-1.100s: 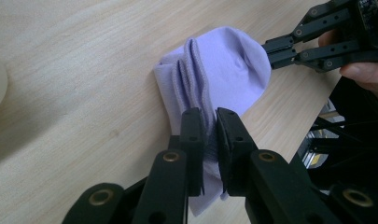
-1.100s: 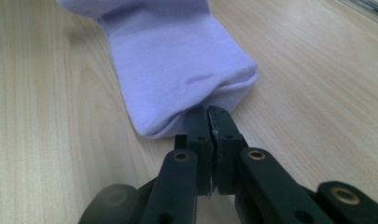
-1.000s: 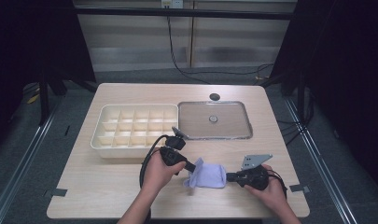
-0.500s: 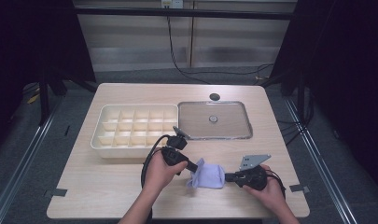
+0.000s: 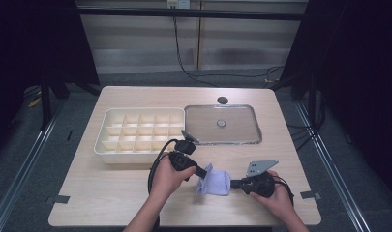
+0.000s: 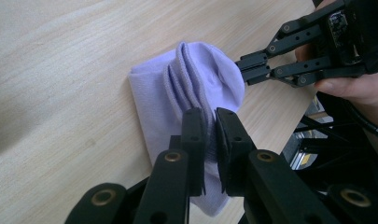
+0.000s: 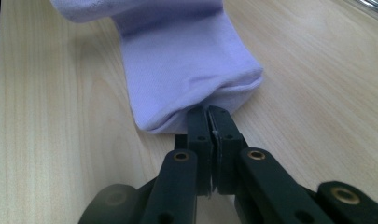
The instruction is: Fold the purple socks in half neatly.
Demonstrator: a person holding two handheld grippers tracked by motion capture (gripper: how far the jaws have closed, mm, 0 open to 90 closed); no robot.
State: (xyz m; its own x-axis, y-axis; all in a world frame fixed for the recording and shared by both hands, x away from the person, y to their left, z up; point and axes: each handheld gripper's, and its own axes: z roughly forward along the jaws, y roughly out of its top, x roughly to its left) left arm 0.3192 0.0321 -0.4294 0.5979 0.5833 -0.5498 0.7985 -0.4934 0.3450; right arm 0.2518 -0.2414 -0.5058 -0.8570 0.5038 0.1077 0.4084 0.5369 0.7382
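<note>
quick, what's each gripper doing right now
left gripper: shut on the folded lilac sock.
right gripper: shut on the sock's other end.

A pale wooden desk (image 5: 126, 193) with rounded corners carries a cream plastic tray (image 5: 102, 137) divided into a grid of small square compartments, lying on its left half. Just beside the tray, to the right, a rectangular clear lid with a metal rim (image 5: 242, 123) lies flat, a small round knob (image 5: 221, 123) at its middle. Near the desk's far edge sits a small dark round disc (image 5: 222, 100). A black cable (image 5: 184, 67) runs across the grey floor (image 5: 339, 159) beyond the desk.
</note>
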